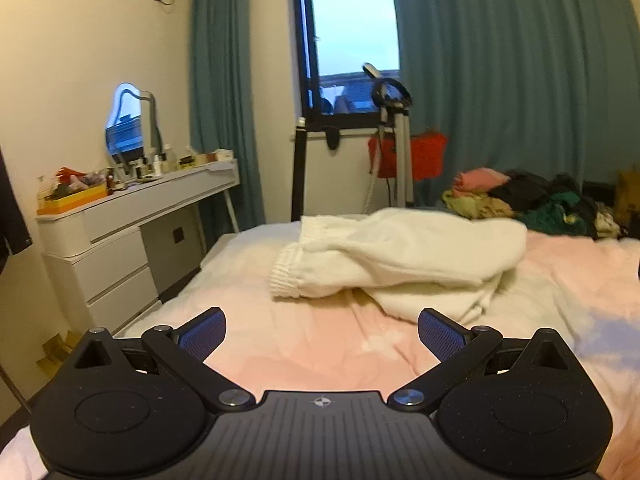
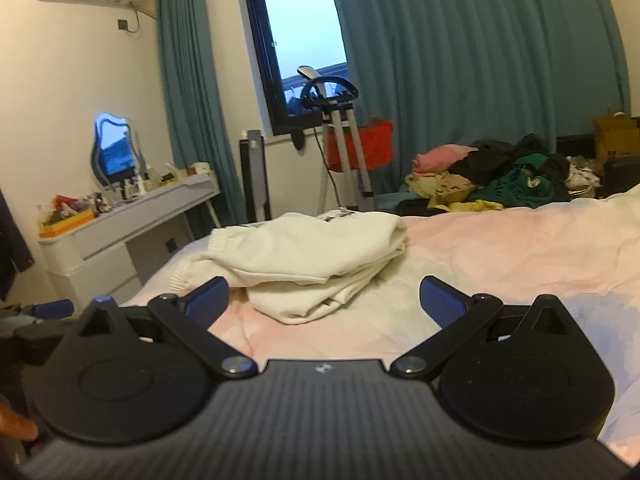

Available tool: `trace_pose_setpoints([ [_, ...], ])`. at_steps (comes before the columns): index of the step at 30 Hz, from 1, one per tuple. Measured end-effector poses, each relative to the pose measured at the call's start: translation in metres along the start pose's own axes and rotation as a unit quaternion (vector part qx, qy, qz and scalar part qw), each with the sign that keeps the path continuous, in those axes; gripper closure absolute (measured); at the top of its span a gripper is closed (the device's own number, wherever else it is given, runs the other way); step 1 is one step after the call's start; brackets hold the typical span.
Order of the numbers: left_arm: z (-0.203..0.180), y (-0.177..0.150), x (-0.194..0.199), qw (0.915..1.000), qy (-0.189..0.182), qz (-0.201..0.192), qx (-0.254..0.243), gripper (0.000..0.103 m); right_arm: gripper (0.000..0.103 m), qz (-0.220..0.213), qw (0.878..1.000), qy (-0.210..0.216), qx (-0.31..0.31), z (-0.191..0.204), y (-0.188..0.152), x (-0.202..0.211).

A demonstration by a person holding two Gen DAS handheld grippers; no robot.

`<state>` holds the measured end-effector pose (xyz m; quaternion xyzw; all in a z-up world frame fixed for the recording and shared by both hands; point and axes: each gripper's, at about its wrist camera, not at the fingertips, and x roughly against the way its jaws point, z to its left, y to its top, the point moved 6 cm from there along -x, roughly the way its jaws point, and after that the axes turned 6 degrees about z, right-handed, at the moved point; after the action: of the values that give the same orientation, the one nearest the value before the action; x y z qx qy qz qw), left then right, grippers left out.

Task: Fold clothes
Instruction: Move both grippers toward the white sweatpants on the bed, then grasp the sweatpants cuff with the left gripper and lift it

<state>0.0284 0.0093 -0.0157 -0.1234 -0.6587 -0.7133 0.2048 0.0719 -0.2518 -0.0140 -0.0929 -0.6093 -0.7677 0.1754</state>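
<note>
A cream-white pair of sweatpants lies folded over itself on the pink bed sheet, ribbed cuffs pointing left. It also shows in the right wrist view. My left gripper is open and empty, a short way in front of the garment, not touching it. My right gripper is open and empty, close to the garment's near edge. The left gripper's blue finger shows at the left edge of the right wrist view.
A pile of mixed clothes lies at the bed's far right. A white dresser with a mirror and clutter stands left of the bed. A garment steamer and a red basket stand by the window and teal curtains.
</note>
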Motion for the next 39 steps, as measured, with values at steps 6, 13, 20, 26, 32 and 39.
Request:
trace_pose_setpoints([
  [6,-0.015,0.030,0.018,0.9996,0.005,0.027,-0.003,0.000,0.000,-0.020,1.000,0.009,-0.010,-0.008,0.009,0.015],
  [13,-0.019,0.071,-0.002,0.9929,-0.013,0.104,0.056,0.000,0.000,-0.035,0.998,0.002,-0.056,-0.024,0.012,0.030],
  [20,0.017,0.087,-0.061,0.9816,-0.005,0.148,0.121,0.000,0.000,-0.032,0.997,-0.006,-0.076,-0.020,0.007,0.023],
  [26,0.021,0.094,-0.130,0.9831,-0.030,0.143,0.111,0.000,0.000,-0.030,0.995,-0.012,-0.094,-0.018,0.002,0.017],
  [32,0.013,0.116,-0.243,0.9787,-0.046,0.159,0.122,0.000,0.000,-0.029,0.989,-0.022,-0.146,-0.039,-0.009,-0.018],
  [39,0.026,0.156,-0.392,0.9694,-0.057,0.182,0.155,0.001,0.000,-0.007,0.981,-0.042,-0.190,-0.068,-0.031,-0.089],
])
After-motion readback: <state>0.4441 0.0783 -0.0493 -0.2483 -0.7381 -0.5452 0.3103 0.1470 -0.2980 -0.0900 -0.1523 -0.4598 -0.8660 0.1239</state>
